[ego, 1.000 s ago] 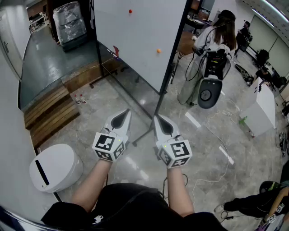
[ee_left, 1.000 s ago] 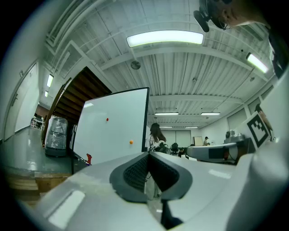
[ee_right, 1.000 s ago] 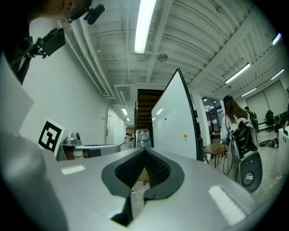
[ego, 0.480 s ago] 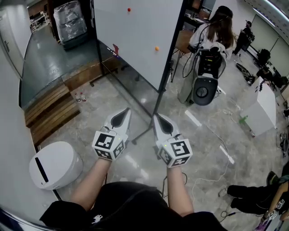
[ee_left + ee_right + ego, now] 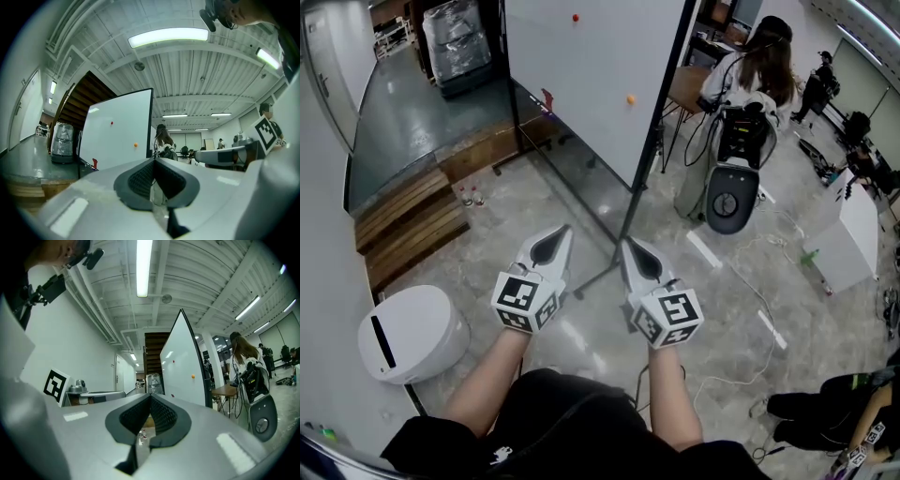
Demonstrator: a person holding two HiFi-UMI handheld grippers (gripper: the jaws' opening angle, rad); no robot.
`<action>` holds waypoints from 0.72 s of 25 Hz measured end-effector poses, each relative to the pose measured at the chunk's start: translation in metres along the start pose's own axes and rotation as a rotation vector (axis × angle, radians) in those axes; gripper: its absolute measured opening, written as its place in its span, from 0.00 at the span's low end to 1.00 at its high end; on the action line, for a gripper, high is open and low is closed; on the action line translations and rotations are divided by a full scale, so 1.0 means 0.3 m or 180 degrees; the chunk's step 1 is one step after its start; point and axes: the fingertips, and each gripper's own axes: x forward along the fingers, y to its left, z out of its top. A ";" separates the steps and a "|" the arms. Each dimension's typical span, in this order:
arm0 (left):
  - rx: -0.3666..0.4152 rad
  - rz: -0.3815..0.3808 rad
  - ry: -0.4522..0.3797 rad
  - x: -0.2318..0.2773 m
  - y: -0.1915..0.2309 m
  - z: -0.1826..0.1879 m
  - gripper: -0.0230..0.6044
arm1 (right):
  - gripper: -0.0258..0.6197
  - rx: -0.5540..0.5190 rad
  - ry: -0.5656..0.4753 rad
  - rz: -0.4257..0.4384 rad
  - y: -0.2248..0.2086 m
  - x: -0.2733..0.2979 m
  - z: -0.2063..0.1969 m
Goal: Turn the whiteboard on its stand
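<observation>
Standing short of the board, the person holds both claws level and side by side. The left claw (image 5: 559,240) and the right claw (image 5: 632,251) are each clenched on nothing, likely readied to push a frame edge rather than grip it. Well beyond them the whiteboard (image 5: 591,84) stands upright on its stand (image 5: 639,192), its near edge angled toward the claws and not yet touched. Another person (image 5: 759,75) stands farther off.

An open lab or workshop hall, shared by several people.
A polished stone floor (image 5: 534,211) carries loose cables (image 5: 750,283) under a ribbed ceiling with strip lights (image 5: 168,36). A whiteboard (image 5: 591,84) stands far ahead, a plastic-wrapped pallet (image 5: 455,37) far left beyond wooden steps (image 5: 408,220), and a person (image 5: 759,70) far right by a white wheeled machine (image 5: 731,192).
</observation>
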 end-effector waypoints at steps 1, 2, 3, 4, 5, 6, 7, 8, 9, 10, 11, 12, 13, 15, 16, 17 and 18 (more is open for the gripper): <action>-0.0002 0.0014 0.0007 0.006 -0.003 0.005 0.04 | 0.05 -0.0004 0.0016 0.0014 -0.008 0.000 0.005; -0.0004 0.0026 0.0015 0.016 -0.007 0.011 0.04 | 0.05 -0.0007 0.0034 0.0023 -0.018 -0.001 0.011; -0.0009 0.0036 0.0025 0.025 -0.011 0.015 0.04 | 0.05 -0.0008 0.0052 0.0029 -0.029 -0.003 0.015; -0.0016 0.0047 0.0038 0.033 -0.015 0.013 0.04 | 0.05 -0.0005 0.0065 0.0033 -0.039 -0.005 0.016; -0.0023 0.0056 0.0054 0.038 -0.017 0.007 0.04 | 0.05 0.0003 0.0072 0.0036 -0.047 -0.008 0.016; -0.0029 0.0064 0.0069 0.041 -0.021 -0.001 0.04 | 0.05 0.0014 0.0074 0.0039 -0.054 -0.013 0.014; -0.0033 0.0070 0.0081 0.044 -0.025 -0.009 0.04 | 0.05 0.0023 0.0074 0.0041 -0.061 -0.017 0.012; -0.0036 0.0073 0.0089 0.046 -0.029 -0.015 0.04 | 0.05 0.0028 0.0075 0.0041 -0.067 -0.019 0.010; -0.0039 0.0075 0.0093 0.050 -0.032 -0.019 0.04 | 0.05 0.0032 0.0076 0.0040 -0.075 -0.020 0.009; -0.0043 0.0078 0.0095 0.056 -0.033 -0.021 0.04 | 0.05 0.0037 0.0078 0.0038 -0.083 -0.019 0.007; -0.0047 0.0080 0.0097 0.063 -0.032 -0.024 0.04 | 0.05 0.0043 0.0083 0.0036 -0.092 -0.017 0.005; -0.0051 0.0082 0.0100 0.071 -0.030 -0.028 0.04 | 0.05 0.0048 0.0088 0.0035 -0.100 -0.012 0.000; -0.0055 0.0085 0.0106 0.078 -0.025 -0.036 0.04 | 0.05 0.0053 0.0096 0.0036 -0.107 -0.007 -0.008; -0.0063 0.0092 0.0119 0.090 -0.014 -0.051 0.04 | 0.05 0.0066 0.0108 0.0042 -0.118 0.006 -0.024; -0.0066 0.0097 0.0120 0.097 -0.008 -0.053 0.04 | 0.05 0.0073 0.0111 0.0045 -0.124 0.014 -0.027; -0.0068 0.0101 0.0118 0.105 0.001 -0.052 0.04 | 0.05 0.0077 0.0110 0.0049 -0.129 0.025 -0.027; -0.0072 0.0104 0.0117 0.113 0.011 -0.050 0.04 | 0.05 0.0079 0.0109 0.0053 -0.132 0.038 -0.025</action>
